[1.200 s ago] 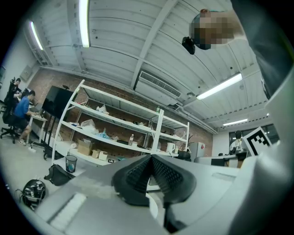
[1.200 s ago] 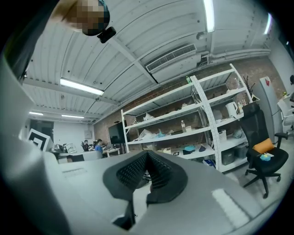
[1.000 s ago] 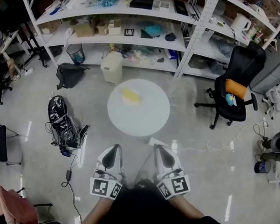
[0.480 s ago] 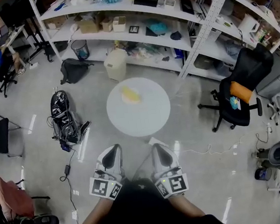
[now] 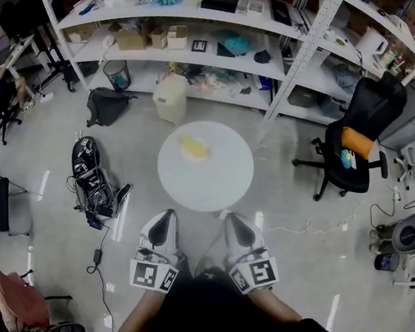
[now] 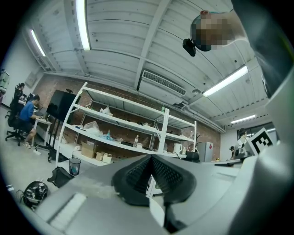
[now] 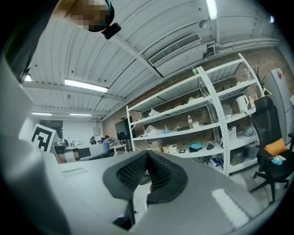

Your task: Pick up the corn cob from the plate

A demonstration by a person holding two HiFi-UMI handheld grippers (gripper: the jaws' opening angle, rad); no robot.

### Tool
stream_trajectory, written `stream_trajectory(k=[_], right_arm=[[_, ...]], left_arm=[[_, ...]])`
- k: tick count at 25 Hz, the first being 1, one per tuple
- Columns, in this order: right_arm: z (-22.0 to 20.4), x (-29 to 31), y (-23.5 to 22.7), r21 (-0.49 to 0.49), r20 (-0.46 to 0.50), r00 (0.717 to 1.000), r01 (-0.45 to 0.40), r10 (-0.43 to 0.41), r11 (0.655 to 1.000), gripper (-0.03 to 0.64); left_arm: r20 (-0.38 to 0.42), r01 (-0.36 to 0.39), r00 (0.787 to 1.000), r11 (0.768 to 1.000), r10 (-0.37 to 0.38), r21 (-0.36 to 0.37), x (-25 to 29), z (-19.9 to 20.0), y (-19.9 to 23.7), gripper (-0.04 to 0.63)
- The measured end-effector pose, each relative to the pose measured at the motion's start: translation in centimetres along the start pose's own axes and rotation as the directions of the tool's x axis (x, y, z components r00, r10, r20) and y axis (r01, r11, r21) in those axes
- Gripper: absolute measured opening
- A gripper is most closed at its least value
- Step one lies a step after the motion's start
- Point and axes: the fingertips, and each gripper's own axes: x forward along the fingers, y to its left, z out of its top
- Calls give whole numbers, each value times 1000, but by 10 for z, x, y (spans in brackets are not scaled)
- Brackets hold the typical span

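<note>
The yellow corn cob [image 5: 193,147] lies on the far left part of a round white table [image 5: 217,183]; I cannot make out a plate under it. My left gripper [image 5: 165,217] and right gripper [image 5: 228,217] are held side by side at the table's near edge, well short of the cob. Both point level towards the table. In the left gripper view the left gripper [image 6: 151,158] has its pads pressed together with nothing between them. The right gripper [image 7: 147,153] is likewise shut and empty in its own view. Neither gripper view shows the cob.
Long white shelves [image 5: 198,21] full of boxes stand behind the table. A black office chair [image 5: 357,137] is at the right. A white bin [image 5: 169,99], a black bag [image 5: 107,104] and a heap of cables and gear [image 5: 94,185] lie on the floor at the left.
Both grippers have moved forward together, and their tips now reach the table's near edge. The table and cob sit slightly lower and nearer in the head view.
</note>
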Motion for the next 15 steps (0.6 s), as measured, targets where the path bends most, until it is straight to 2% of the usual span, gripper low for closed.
stream_trajectory(k=[15], right_arm=[[0,80,9,0,-4,996,84,-84,996,8]], left_arm=[[-13,70,997,997,-70,-30,48,15,75,2]])
